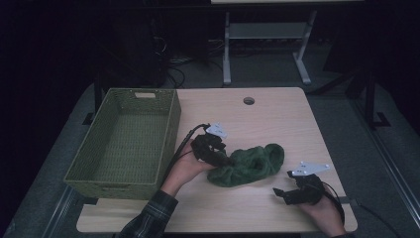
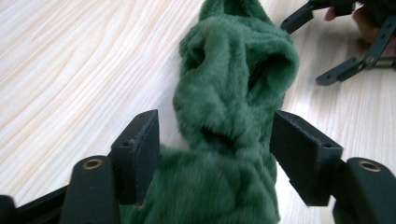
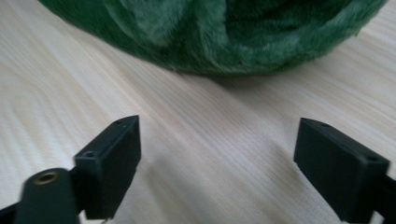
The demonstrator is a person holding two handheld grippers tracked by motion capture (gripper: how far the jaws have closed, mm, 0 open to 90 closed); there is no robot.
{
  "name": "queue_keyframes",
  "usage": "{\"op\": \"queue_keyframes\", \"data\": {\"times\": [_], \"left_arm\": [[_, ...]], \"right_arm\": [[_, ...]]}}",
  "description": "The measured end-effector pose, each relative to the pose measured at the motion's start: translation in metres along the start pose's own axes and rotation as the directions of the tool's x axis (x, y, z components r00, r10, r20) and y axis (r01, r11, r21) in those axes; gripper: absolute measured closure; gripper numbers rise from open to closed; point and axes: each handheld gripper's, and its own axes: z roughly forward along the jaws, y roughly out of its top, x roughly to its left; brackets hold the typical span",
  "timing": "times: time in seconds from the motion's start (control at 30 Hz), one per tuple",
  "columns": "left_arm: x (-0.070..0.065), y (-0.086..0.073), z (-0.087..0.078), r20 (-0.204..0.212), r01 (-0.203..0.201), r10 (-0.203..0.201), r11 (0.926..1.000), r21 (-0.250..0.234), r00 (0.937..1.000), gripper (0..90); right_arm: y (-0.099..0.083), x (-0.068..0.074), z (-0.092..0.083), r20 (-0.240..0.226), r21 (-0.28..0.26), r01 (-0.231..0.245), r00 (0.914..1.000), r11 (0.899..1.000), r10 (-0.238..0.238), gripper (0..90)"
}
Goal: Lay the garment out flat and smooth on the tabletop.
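High view: fuzzy green cloth (crumpled), woven basket.

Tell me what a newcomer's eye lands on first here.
The fuzzy green cloth bunched mid-table grabs attention, with the left gripper open astride its near end. The green woven basket stands at the table's left, and the right gripper waits open over bare wood.
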Motion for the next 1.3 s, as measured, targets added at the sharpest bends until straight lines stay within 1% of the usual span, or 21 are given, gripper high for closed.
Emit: {"op": "queue_keyframes", "data": {"times": [0.03, 0.07, 0.13, 0.17, 0.2, 0.27, 0.3, 0.37, 0.43, 0.47, 0.53, 0.6, 0.63, 0.7, 0.73, 0.8, 0.9, 0.93, 1.03, 1.2, 1.3], "left_arm": [[0.002, -0.002, -0.003, -0.002, 0.001, -0.001, 1.0, 0.005, 1.0, 37.4], [0.002, -0.003, -0.005, -0.011, 0.012, -0.012, 0.9999, -0.005, 0.9999, 39.6], [0.003, -0.006, -0.008, -0.013, 0.012, -0.013, 0.9999, -0.011, 0.9998, 44.8], [0.005, -0.01, -0.01, -0.016, 0.021, -0.021, 0.9996, -0.017, 0.9996, 47.2], [0.005, -0.011, -0.011, -0.021, 0.026, -0.026, 0.9995, -0.019, 0.9995, 51.3], [0.003, -0.013, -0.011, -0.023, 0.016, -0.016, 0.9999, -0.003, 0.9996, 59.1], [0.002, -0.014, -0.011, -0.034, 0.011, -0.011, 0.9999, -0.003, 0.9994, 63.3], [0.001, -0.016, -0.012, -0.055, 0.003, -0.003, 1.0, -0.004, 0.9985, 71.4], [0.003, -0.017, -0.012, -0.067, 0.019, -0.02, 0.9998, -0.002, 0.9976, 80.5], [0.005, -0.018, -0.013, -0.07, 0.02, -0.019, 0.9997, 0.013, 0.9973, 84.7], [0.006, -0.02, -0.011, -0.082, 0.031, -0.03, 0.9993, 0.02, 0.9962, 89.1], [0.007, -0.021, -0.007, -0.096, 0.033, -0.029, 0.9988, 0.038, 0.9949, 89.5], [0.008, -0.022, -0.005, -0.096, 0.035, -0.03, 0.9984, 0.044, 0.9949, 89.5], [0.009, -0.024, -0.001, -0.099, 0.032, -0.026, 0.9973, 0.066, 0.9948, 89.6], [0.009, -0.025, 0.002, -0.097, 0.038, -0.031, 0.9965, 0.074, 0.9948, 89.6], [0.01, -0.028, 0.005, -0.084, 0.039, -0.03, 0.9941, 0.102, 0.996, 89.7], [0.01, -0.031, 0.009, -0.073, 0.049, -0.041, 0.9924, 0.113, 0.9965, 89.7], [0.009, -0.032, 0.01, -0.066, 0.042, -0.034, 0.9913, 0.125, 0.9972, 89.7], [0.006, -0.035, 0.012, -0.047, 0.05, -0.044, 0.9915, 0.12, 0.9979, 89.7], [0.0, -0.041, 0.013, -0.013, 0.043, -0.042, 0.9897, 0.136, 0.999, 89.7], [-0.004, -0.045, 0.012, 0.009, 0.055, -0.057, 0.99, 0.13, 0.9983, 89.7]], "right_arm": [[0.001, 0.001, -0.002, -0.001, -0.007, -0.005, 1.0, 1.0, 0.005, 19.9], [0.002, 0.001, -0.003, -0.012, -0.009, -0.007, 0.9999, 1.0, 0.007, 22.7], [0.003, 0.003, -0.005, -0.016, -0.016, -0.017, 0.9997, 1.0, 0.017, 23.5], [0.003, 0.004, -0.008, -0.035, -0.021, -0.023, 0.9991, 1.0, 0.022, 31.0], [0.003, 0.006, -0.01, -0.052, -0.022, -0.031, 0.9982, 0.999, 0.03, 34.2], [0.003, 0.009, -0.013, -0.08, -0.026, -0.034, 0.9963, 0.999, 0.032, 44.1], [0.004, 0.011, -0.013, -0.096, -0.027, -0.032, 0.995, 0.999, 0.029, 48.7], [0.006, 0.016, -0.013, -0.113, -0.026, -0.016, 0.9935, 1.0, 0.013, 56.9], [0.007, 0.019, -0.012, -0.125, -0.025, 0.009, 0.9921, 1.0, -0.012, 66.8], [0.008, 0.021, -0.011, -0.136, -0.025, 0.013, 0.9905, 1.0, -0.016, 71.0], [0.011, 0.025, -0.008, -0.154, -0.018, 0.024, 0.9878, 1.0, -0.027, 79.9], [0.013, 0.029, -0.004, -0.165, -0.018, 0.052, 0.9848, 0.998, -0.054, 86.7], [0.015, 0.03, -0.002, -0.169, -0.008, 0.047, 0.9845, 0.999, -0.048, 89.6], [0.017, 0.031, 0.002, -0.171, 0.008, 0.053, 0.984, 0.999, -0.05, 89.9], [0.018, 0.031, 0.004, -0.17, 0.01, 0.065, 0.9835, 0.998, -0.063, 89.9], [0.021, 0.03, 0.008, -0.164, 0.019, 0.063, 0.9848, 0.998, -0.059, 90.0], [0.026, 0.026, 0.014, -0.153, 0.024, 0.059, 0.9867, 0.998, -0.054, 89.9], [0.027, 0.024, 0.016, -0.148, 0.028, 0.048, 0.988, 0.998, -0.043, 90.0], [0.031, 0.018, 0.021, -0.129, 0.033, 0.039, 0.9911, 0.999, -0.035, 90.0], [0.041, 0.008, 0.027, -0.101, 0.032, 0.03, 0.9946, 0.999, -0.027, 89.9], [0.05, 0.001, 0.033, -0.087, 0.039, 0.021, 0.9961, 0.999, -0.018, 90.0]]}}
